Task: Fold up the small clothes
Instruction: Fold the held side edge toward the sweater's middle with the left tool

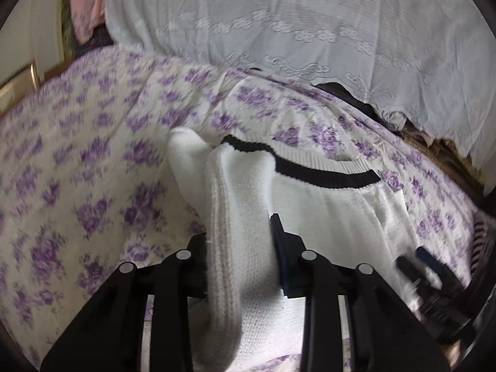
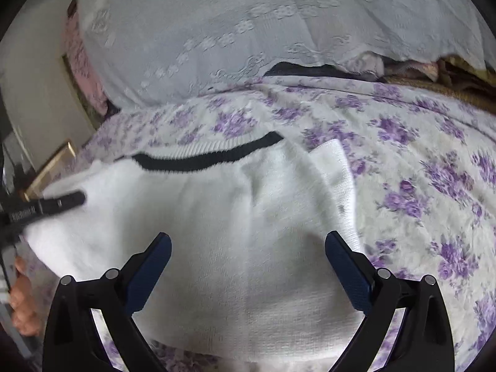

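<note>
Left gripper (image 1: 240,248): fingers narrowed onto a thick ribbed fold of the white sweater (image 1: 325,204), pads pressing the knit from both sides. Right blue pad (image 1: 277,232) visible against the fold; left pad hidden behind it. Gathered fold raised off the bed, running from between the fingers up toward a rounded sleeve end. Also seen from the right wrist view as a dark, blurred finger (image 2: 62,203) at the sweater's left edge, with part of a hand (image 2: 23,297) lower left.

Right gripper (image 2: 248,266): fingers spread wide, blue pads well apart, nothing clamped between them. Sweater (image 2: 217,232) spread below and between the two fingers; contact with the knit cannot be told. Seen from the left wrist view as a blurred dark shape (image 1: 424,276) at the sweater's right edge.

Sweater: white knit with a black band (image 2: 210,158) along one ribbed edge, lying on the bedspread (image 2: 418,161), cream with purple flowers. Most of it flat, left part lifted into the fold. Short white flap sticking out at the upper right in the right wrist view.

Behind: a pale embroidered cover (image 1: 310,24) draped over a mound, dark and brown cloth showing under its hem, a pink cloth (image 1: 85,3) at far left.
</note>
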Motion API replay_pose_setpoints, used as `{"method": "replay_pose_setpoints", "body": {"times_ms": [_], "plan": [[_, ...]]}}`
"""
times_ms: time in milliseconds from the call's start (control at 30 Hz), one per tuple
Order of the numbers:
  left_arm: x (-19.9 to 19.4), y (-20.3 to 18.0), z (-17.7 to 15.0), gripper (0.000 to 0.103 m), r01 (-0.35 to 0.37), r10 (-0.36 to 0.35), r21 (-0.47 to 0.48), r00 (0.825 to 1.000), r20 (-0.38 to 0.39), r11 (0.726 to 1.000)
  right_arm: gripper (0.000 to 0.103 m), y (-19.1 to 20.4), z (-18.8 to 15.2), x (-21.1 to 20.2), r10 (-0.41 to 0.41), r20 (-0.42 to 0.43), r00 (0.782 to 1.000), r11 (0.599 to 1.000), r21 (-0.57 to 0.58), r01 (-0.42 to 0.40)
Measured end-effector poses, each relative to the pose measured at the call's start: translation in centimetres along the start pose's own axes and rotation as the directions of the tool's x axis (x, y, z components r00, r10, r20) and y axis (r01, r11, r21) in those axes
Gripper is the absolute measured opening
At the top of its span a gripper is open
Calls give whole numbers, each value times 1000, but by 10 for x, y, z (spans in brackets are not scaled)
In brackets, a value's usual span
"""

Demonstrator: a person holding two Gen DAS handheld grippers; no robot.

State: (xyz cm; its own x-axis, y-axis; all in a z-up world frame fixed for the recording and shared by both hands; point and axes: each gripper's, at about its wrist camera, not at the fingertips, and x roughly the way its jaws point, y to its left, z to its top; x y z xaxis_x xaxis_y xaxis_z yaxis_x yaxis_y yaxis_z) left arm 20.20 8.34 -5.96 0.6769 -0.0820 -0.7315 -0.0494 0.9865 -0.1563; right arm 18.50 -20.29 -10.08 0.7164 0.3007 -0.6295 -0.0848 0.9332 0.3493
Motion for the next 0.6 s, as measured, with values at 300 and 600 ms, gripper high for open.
{"method": "replay_pose_setpoints", "body": {"times_ms": [300, 600], "plan": [[-3, -50, 7, 28, -62, 61, 96, 998, 17, 993, 100, -75, 11, -9, 91, 10, 996, 941, 327, -89], [6, -117, 7, 22, -50, 50, 180, 999, 7, 982, 100, -99, 23, -30, 165, 92, 982, 892, 412, -188]]}}
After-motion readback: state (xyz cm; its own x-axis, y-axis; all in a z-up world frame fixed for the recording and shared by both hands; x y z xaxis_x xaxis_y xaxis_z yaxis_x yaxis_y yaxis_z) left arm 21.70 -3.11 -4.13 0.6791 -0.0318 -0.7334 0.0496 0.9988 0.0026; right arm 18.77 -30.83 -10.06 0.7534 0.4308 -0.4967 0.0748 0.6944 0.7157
